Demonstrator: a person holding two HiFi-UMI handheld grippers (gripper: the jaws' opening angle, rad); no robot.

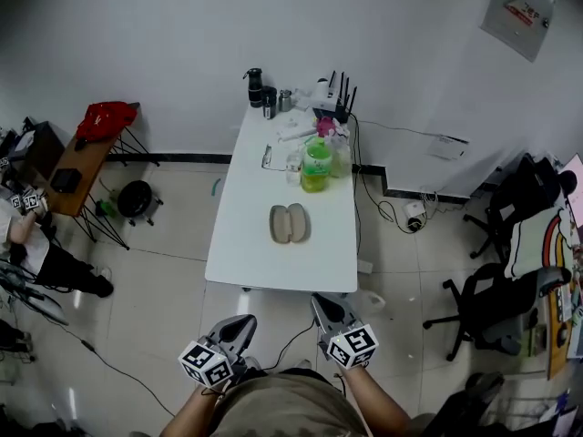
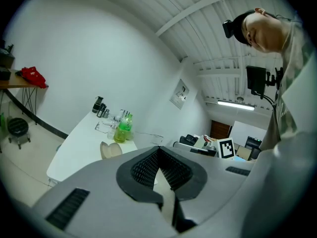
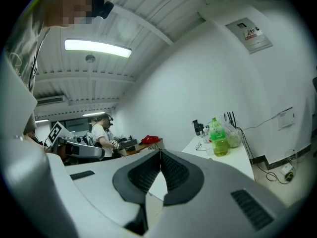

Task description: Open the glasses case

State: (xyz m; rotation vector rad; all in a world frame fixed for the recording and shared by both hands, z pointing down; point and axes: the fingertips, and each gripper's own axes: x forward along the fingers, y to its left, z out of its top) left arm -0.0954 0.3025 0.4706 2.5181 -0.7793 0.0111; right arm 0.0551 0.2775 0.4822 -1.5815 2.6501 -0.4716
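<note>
Glasses case (image 1: 289, 223) is held by neither gripper; the left gripper (image 2: 159, 148) is seen with jaws pressed together, nothing between them; the right gripper (image 3: 160, 152) is likewise closed and empty; ahead of both sets of jaws, past the near edge of the white table (image 1: 273, 276), the case is laid flat, well apart from them; farther on a green bottle (image 1: 316, 165) is stood, then a router (image 1: 335, 100) by the wall.
</note>
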